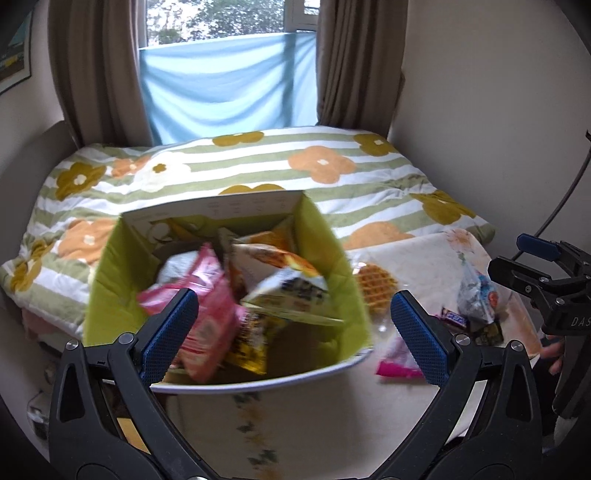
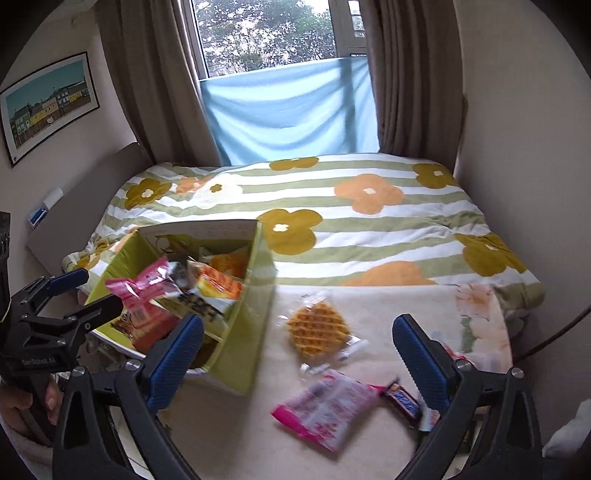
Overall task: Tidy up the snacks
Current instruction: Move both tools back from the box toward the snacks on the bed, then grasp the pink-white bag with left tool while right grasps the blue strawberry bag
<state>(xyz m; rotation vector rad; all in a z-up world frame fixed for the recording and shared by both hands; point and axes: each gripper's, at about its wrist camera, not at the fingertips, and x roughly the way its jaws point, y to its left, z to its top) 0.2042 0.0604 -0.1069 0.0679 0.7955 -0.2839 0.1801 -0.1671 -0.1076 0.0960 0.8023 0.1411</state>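
A green-lined cardboard box crammed with blurred snack packets sits left on the cream cloth-covered table. The left gripper and right gripper hover empty, jaws spread. Right of the box lie a plastic-wrapped round waffle, a pink packet and a motion-blurred chocolate bar.

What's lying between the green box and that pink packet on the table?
In the right wrist view, only bare tablecloth separates the box from the pink packet; the waffle sits further back.

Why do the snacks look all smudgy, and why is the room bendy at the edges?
Left wrist view: the snacks in the green box are smeared by motion blur. Right wrist view: the pink packet and waffle are blurred too. Both views: the fisheye lens bends the walls and darkens the corners; daylight comes from the window.
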